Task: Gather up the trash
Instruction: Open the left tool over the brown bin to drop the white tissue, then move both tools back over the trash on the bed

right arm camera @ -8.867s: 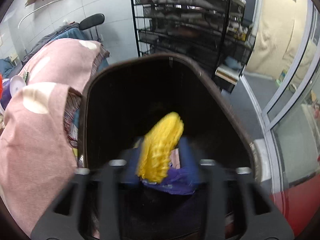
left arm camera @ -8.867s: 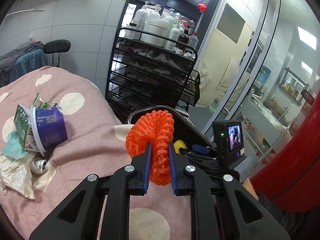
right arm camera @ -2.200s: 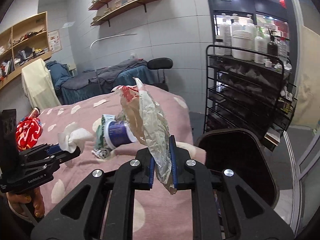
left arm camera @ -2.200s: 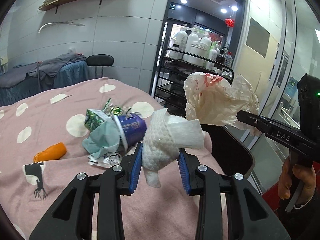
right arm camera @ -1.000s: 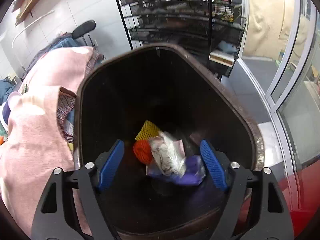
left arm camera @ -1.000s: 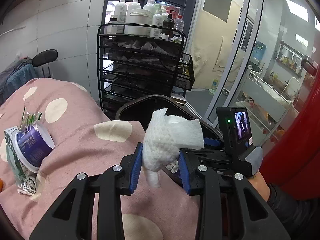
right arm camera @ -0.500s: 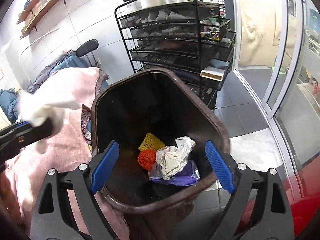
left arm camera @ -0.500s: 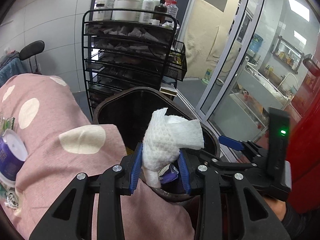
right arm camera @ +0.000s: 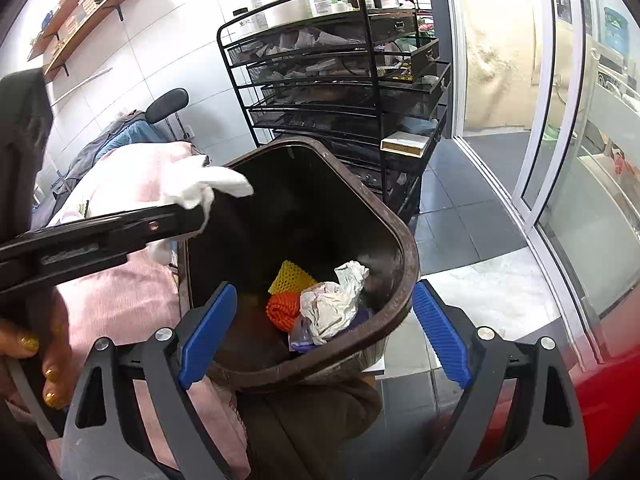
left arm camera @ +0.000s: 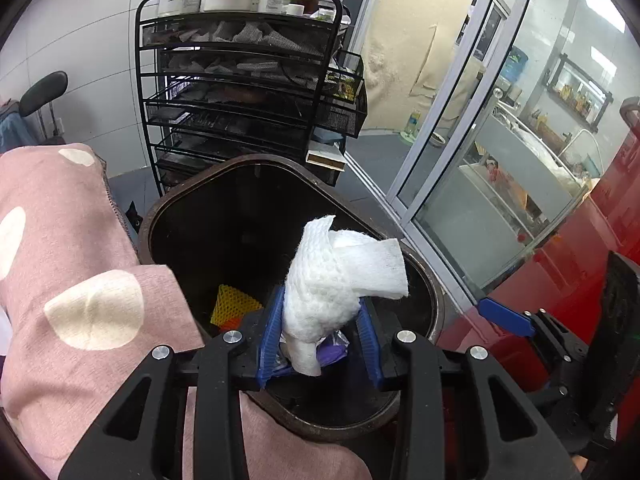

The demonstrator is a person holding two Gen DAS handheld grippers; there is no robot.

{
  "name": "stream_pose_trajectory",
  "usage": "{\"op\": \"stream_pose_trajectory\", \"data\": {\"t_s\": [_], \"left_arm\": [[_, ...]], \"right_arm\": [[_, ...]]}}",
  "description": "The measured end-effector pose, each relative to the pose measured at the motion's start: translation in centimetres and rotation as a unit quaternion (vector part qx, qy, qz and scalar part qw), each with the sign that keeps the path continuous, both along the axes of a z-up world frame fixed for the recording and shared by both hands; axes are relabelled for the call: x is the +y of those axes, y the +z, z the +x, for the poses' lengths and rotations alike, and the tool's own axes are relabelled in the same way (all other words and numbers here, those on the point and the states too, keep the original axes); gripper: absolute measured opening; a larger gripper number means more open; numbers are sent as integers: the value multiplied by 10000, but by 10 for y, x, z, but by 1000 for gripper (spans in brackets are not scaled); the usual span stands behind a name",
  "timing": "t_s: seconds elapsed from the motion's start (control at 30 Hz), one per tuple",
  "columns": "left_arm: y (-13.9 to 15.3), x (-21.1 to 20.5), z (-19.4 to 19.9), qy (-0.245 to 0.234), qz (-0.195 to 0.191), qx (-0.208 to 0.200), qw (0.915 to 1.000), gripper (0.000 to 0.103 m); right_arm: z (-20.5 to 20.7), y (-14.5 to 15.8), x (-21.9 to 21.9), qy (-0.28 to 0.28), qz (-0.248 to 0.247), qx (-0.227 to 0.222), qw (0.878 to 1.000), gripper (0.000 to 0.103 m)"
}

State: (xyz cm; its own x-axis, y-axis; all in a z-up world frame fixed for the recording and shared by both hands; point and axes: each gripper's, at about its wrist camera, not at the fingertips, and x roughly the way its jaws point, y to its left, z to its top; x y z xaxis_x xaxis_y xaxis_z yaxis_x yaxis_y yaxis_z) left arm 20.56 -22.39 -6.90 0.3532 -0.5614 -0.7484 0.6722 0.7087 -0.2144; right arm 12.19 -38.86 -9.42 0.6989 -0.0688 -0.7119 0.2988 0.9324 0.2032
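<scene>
Pinching the crumpled white tissue at its bunched middle, the left tool holds it over the dark bin, where this soft, light wad will probably drop freely once released, while the right tool hangs wide and empty.

left tongs: now over the bin mouth with the tissue | right tongs: wrapper dropped, now lying in bin, jaws spread wide, pulled back from the bin
</scene>
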Motion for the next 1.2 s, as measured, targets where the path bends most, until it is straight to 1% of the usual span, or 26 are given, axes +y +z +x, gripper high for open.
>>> {"op": "stream_pose_trajectory", "data": {"t_s": [0.07, 0.1, 0.13, 0.17, 0.2, 0.3, 0.47, 0.63, 0.77, 0.9, 1.0, 1.2], "left_arm": [[-2, -4, 1, -26, 53, 27, 10000, 41], [-3, -5, 1, -31, 68, 40, 10000, 47], [-4, -5, 2, -33, 74, 39, 10000, 58], [-4, -5, 4, -19, 73, 12, 10000, 64], [-4, -5, 3, 11, 59, -35, 10000, 74], [-4, -6, 2, 12, 57, -114, 9999, 83], [-3, -7, -1, -29, 126, -172, 9998, 86], [9, 3, -9, 20, -40, -310, 9995, 88], [20, 20, -21, 88, -134, -512, 9986, 90], [28, 49, -38, 265, -149, -770, 9966, 94], [32, 74, -45, 450, -118, -912, 9947, 94], [35, 130, -49, 998, -118, -992, 9900, 94]], "right_arm": [[-4, -1, 0, -22, -7, -4, 10000, 89], [-5, -1, 0, -31, -7, -4, 10000, 89], [-6, -2, -1, -40, 7, -3, 10000, 89], [-7, -2, -2, -44, 26, -1, 10000, 89], [-8, -3, -2, -48, 38, 3, 10000, 90], [-10, -4, -1, -41, 35, 16, 10000, 90], [-12, -5, -1, -63, 48, 34, 10000, 91], [-11, -4, 2, -52, 48, 21, 10000, 91], [-8, 0, 6, 19, 28, -28, 10000, 91], [-4, 4, 16, 156, 34, -98, 9998, 92], [1, 7, 25, 296, 39, -109, 9995, 92], [16, 17, 56, 762, 70, -212, 9968, 92]]}}
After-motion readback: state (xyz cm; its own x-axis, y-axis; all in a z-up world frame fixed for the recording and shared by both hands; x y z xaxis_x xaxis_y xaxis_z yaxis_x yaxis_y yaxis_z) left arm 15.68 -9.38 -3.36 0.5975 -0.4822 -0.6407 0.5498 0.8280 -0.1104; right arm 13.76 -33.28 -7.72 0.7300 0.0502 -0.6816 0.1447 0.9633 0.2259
